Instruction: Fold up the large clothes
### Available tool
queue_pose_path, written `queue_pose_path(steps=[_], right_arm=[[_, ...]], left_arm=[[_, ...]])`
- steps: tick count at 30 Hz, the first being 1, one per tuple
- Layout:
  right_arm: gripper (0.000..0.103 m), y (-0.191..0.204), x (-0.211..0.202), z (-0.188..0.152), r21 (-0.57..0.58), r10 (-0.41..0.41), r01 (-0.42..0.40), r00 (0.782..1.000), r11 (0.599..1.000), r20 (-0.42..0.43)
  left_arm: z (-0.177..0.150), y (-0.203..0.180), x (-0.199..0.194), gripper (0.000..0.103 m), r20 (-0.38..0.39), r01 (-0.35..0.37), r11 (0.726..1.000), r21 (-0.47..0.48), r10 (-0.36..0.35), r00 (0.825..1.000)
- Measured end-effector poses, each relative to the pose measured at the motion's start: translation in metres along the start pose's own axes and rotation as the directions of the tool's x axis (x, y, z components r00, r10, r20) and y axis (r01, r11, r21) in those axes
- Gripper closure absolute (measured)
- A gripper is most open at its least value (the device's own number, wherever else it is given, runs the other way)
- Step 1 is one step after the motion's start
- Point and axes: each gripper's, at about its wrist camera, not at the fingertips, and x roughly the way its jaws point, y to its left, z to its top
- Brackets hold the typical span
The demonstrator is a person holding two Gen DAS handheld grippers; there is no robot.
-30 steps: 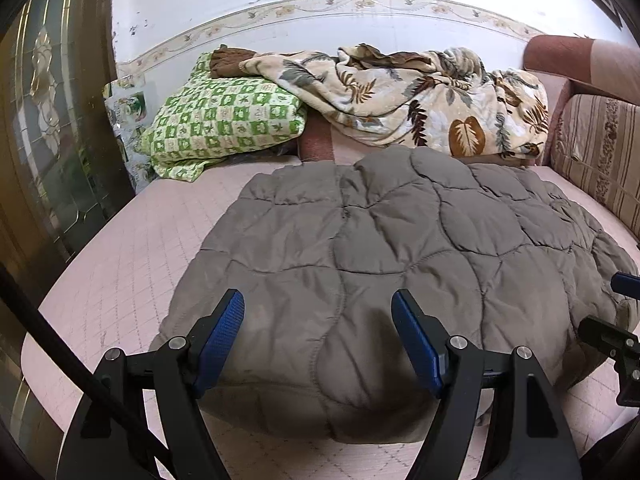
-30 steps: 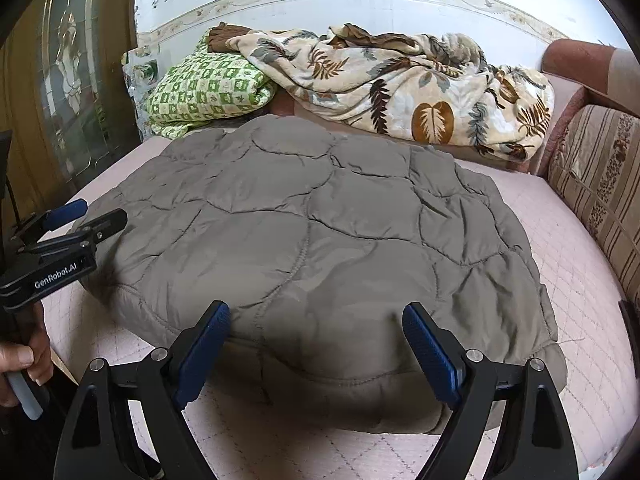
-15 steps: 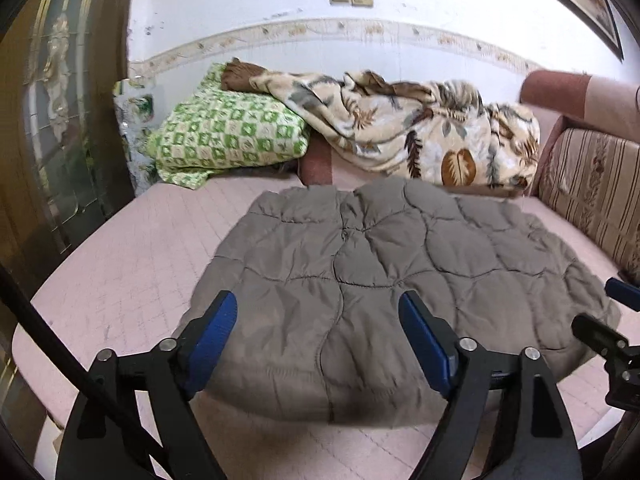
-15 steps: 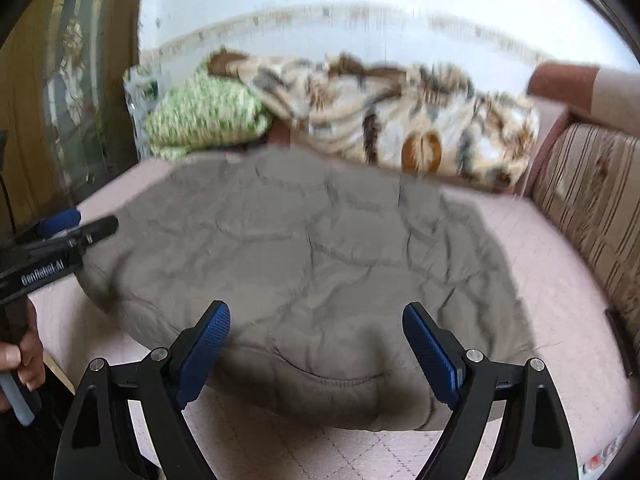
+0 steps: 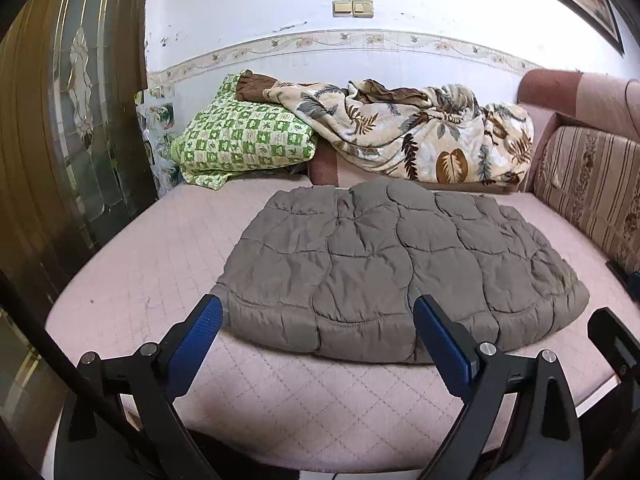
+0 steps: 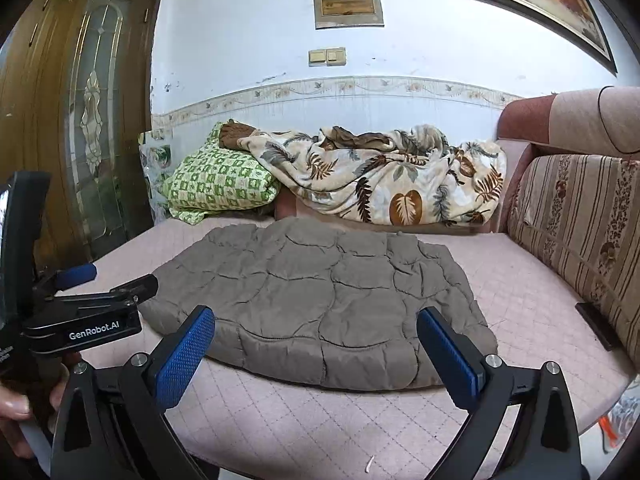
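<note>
A grey-brown quilted jacket (image 5: pixel 392 264) lies folded flat on the pink quilted sofa seat (image 5: pixel 168 248); it also shows in the right wrist view (image 6: pixel 320 300). My left gripper (image 5: pixel 316 328) is open and empty, held back over the seat's front edge, just short of the jacket's near hem. My right gripper (image 6: pixel 316 340) is open and empty, also in front of the near hem. The left gripper's body shows at the left of the right wrist view (image 6: pixel 80 320), apart from the jacket.
A green checked pillow (image 5: pixel 244 140) and a leaf-print blanket (image 5: pixel 412 136) lie at the back of the seat. A striped backrest cushion (image 5: pixel 592 184) lines the right side. A wooden glass-panel door (image 5: pixel 68 120) stands at the left.
Both grippers have pulled back and up, away from the jacket. The jacket now looks smaller and lies untouched, with bare seat showing in front of its hem.
</note>
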Motion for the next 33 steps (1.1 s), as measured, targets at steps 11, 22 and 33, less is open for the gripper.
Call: queue_pose_path(steps=[11,22,33], right_arm=[[0.001,-0.004,0.003,-0.014,0.012,0.003,-0.002,0.999,1.000,-0.049],[0.001,-0.004,0.006,-0.016,0.010,0.010,-0.009,0.998,1.000,-0.063],[0.001,-0.002,0.011,-0.018,0.000,0.006,-0.007,0.997,1.000,-0.083]], left_arm=[[0.000,-0.021,-0.009,0.007,0.002,-0.057,0.998,0.036,0.057,0.998],[-0.004,-0.027,0.003,0.007,-0.072,-0.073,0.991,0.115,0.082,0.994],[-0.009,-0.028,0.008,0.007,-0.080,-0.065,0.986,0.152,0.078,0.994]])
